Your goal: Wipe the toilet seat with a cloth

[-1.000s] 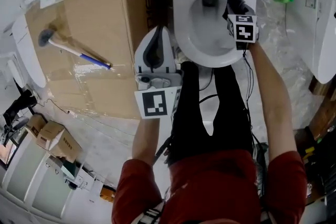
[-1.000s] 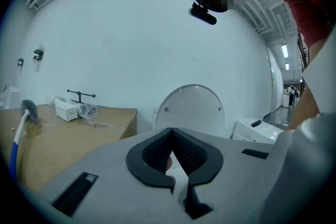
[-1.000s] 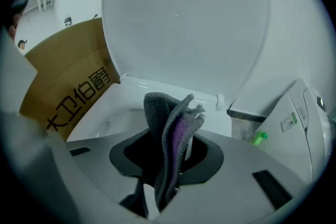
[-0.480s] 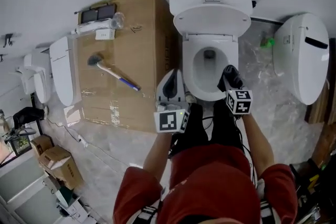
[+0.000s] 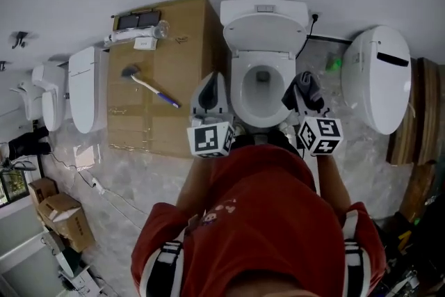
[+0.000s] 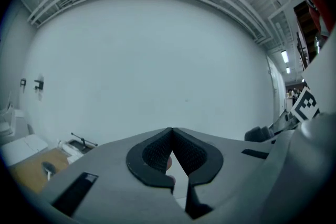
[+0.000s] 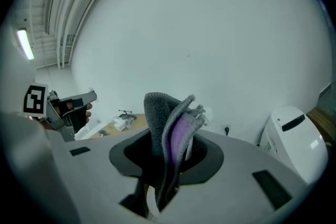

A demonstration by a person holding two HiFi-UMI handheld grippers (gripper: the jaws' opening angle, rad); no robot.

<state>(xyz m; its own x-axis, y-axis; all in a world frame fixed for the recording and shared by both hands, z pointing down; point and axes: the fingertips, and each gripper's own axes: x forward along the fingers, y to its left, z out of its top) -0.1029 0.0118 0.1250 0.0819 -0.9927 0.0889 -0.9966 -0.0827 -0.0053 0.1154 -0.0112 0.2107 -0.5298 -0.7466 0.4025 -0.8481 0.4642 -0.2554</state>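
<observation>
Cloth, grey and fuzzy with a purple inner face, is folded lengthwise and sticks straight out ahead of the right gripper. That gripper's jaws are clamped on the cloth's near end, which is hidden between them. From the head view the cloth shows beside the right rim of the white oval toilet seat, while the left gripper has its ribbed pads pressed together on nothing.

Storage or test hall rather than a household bathroom: an open toilet against a bare white wall, a closed toilet and another white sanitary unit standing loose beside it, a large cardboard box, small cartons, floor cables, exposed ceiling ducts.
</observation>
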